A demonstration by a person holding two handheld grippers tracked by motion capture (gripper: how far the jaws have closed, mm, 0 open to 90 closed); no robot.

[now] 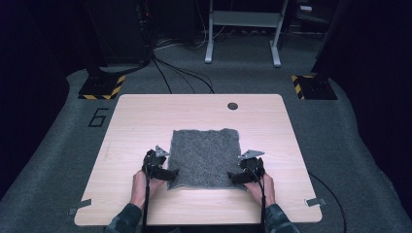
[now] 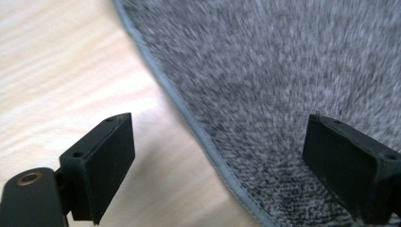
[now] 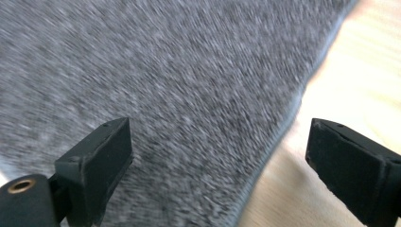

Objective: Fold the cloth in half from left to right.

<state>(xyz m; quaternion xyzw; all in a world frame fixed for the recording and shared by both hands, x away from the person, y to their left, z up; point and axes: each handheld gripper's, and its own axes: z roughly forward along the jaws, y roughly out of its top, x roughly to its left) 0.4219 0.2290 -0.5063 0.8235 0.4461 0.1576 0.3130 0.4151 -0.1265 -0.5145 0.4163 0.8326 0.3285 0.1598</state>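
A grey fuzzy cloth (image 1: 205,155) lies flat on the light wooden table (image 1: 145,121), near its middle. My left gripper (image 1: 171,174) sits at the cloth's near left corner, my right gripper (image 1: 235,177) at its near right corner. In the left gripper view the jaws (image 2: 217,127) stand wide apart over the cloth's hemmed edge (image 2: 198,127), with cloth (image 2: 283,71) on the right and bare wood (image 2: 56,71) on the left. In the right gripper view the jaws (image 3: 218,127) are equally wide over the cloth (image 3: 165,85) and its edge, with wood (image 3: 359,71) on the right. Neither pair of pads presses the cloth.
A round dark hole (image 1: 232,106) sits near the table's far edge. Metal clips (image 1: 79,207) (image 1: 316,201) stick out at the near corners. On the carpet behind are cables (image 1: 180,73), a white frame (image 1: 243,29) and striped bases (image 1: 102,86).
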